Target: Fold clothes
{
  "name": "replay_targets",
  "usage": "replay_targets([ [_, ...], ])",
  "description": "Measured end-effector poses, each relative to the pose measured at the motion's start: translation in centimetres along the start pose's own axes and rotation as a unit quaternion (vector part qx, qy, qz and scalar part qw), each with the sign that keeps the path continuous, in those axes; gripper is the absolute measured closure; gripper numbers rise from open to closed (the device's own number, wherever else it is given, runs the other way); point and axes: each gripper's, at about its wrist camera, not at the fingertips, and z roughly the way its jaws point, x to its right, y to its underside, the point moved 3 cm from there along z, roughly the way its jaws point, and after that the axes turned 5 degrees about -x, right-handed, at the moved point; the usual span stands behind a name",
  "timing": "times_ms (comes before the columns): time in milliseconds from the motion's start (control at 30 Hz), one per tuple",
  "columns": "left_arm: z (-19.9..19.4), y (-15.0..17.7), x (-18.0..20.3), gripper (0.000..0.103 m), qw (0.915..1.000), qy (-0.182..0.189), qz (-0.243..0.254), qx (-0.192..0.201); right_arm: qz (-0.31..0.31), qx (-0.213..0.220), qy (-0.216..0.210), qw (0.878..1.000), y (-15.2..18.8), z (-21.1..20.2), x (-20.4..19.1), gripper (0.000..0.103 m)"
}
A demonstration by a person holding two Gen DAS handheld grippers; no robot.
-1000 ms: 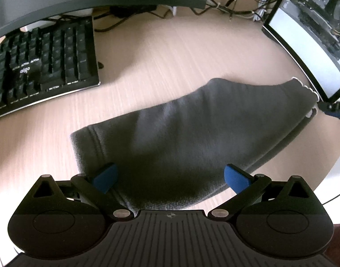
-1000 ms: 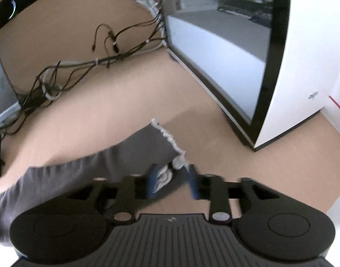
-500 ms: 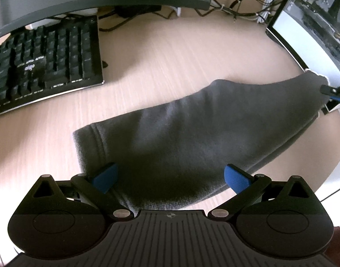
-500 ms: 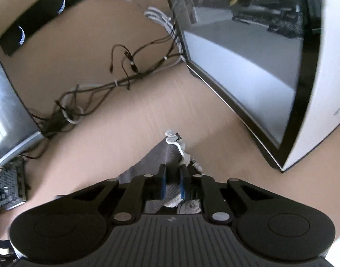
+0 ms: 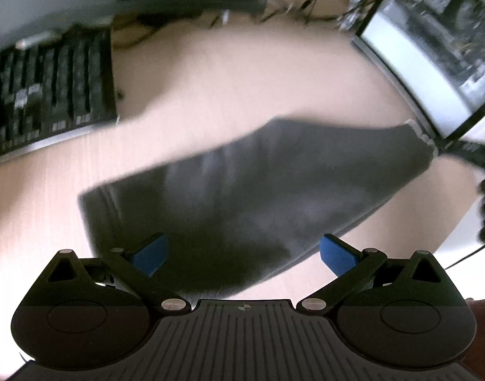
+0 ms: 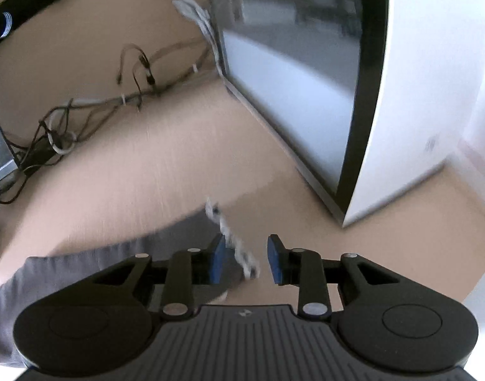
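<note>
Broadly, the counter (image 5: 242, 82) fills most of both views, a pale wooden surface, and across the middle of the left wrist view lies the grey garment (image 5: 258, 190), already doubled into a long band that runs from the lower left toward the upper right of the frame. That is a judgement from its shape: at least one fold looks done, since the cloth shows a rounded folded edge along its top and lies flat, yet it is still long, so I would guess a further fold across its length is left (and perhaps some squaring up). Its pale trimmed end (image 6: 233, 241) sits at lower centre of the right wrist view, just in front of the right gripper (image 6: 245, 260), whose jaws stand moderately apart with the trim between them but not pinched. The left gripper (image 5: 242, 254) hovers over the garment's near end at the bottom of its frame, jaws wide and holding nothing. Both views are motion-blurred, so finer creases cannot be told. As for containers, none is visible; nothing like a basket or bin shows. Around the edges sit a white computer case (image 6: 401, 95) with a glass side at the right, a black keyboard (image 5: 48, 95) at upper left, and a tangle of cables (image 6: 93, 111) at the left.
</note>
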Motion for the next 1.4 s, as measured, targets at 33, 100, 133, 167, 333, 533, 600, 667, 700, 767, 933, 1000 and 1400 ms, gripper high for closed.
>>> replay_targets([
  [33, 0.4, 0.3, -0.3, 0.000, 1.0000, -0.003, -0.004, -0.007, -0.011, 0.011, -0.008, 1.000, -0.2, -0.5, -0.5, 0.075],
  [100, 0.8, 0.6, -0.6, 0.000, 0.9999, -0.005, -0.009, -0.008, -0.032, 0.001, -0.044, 0.999, -0.3, -0.7, -1.9, 0.075],
  [133, 0.8, 0.6, -0.7, 0.000, 0.9999, -0.004, -0.009, -0.005, -0.039, -0.015, -0.057, 0.998, 0.1, -0.2, -2.5, 0.075],
  [167, 0.9, 0.5, -0.8, 0.000, 0.9999, -0.004, -0.012, -0.003, -0.045, -0.031, -0.070, 0.996, 0.4, 0.2, -3.2, 0.075],
  [333, 1.3, -0.3, -1.5, 0.000, 0.9998, -0.014, -0.012, 0.005, -0.059, -0.074, -0.080, 0.992, 2.2, 2.4, -5.5, 0.074],
  [533, 1.7, -1.3, -2.7, 0.000, 0.9989, -0.041, 0.006, 0.025, -0.068, -0.077, -0.095, 0.990, 1.7, 3.3, -7.1, 0.069],
  [600, 1.8, -1.6, -3.1, 0.000, 0.9984, -0.048, 0.010, 0.029, -0.067, -0.078, -0.102, 0.989, 1.8, 3.3, -7.3, 0.069],
  [667, 1.8, -1.8, -3.6, 0.000, 0.9977, -0.059, 0.012, 0.031, -0.068, -0.080, -0.111, 0.988, 2.1, 3.1, -7.5, 0.069],
  [700, 1.8, -1.9, -3.8, 0.000, 0.9973, -0.064, 0.013, 0.032, -0.068, -0.082, -0.116, 0.988, 2.1, 3.2, -7.7, 0.069],
  [767, 1.9, -2.1, -4.2, 0.000, 0.9964, -0.077, 0.012, 0.033, -0.070, -0.086, -0.127, 0.986, 2.1, 3.4, -8.2, 0.069],
  [933, 1.2, -2.8, -4.1, 0.000, 0.9938, -0.104, 0.000, 0.038, -0.075, -0.095, -0.139, 0.983, 1.8, 3.6, -8.7, 0.069],
  [1000, 0.8, -3.4, -3.3, 0.000, 0.9939, -0.098, 0.006, 0.049, -0.073, -0.097, -0.144, 0.982, 1.6, 3.7, -8.5, 0.069],
  [1400, 3.8, -7.7, 6.5, 0.000, 0.9941, 0.015, 0.085, 0.066, -0.069, -0.064, -0.118, 0.989, 0.0, 2.3, -7.5, 0.069],
])
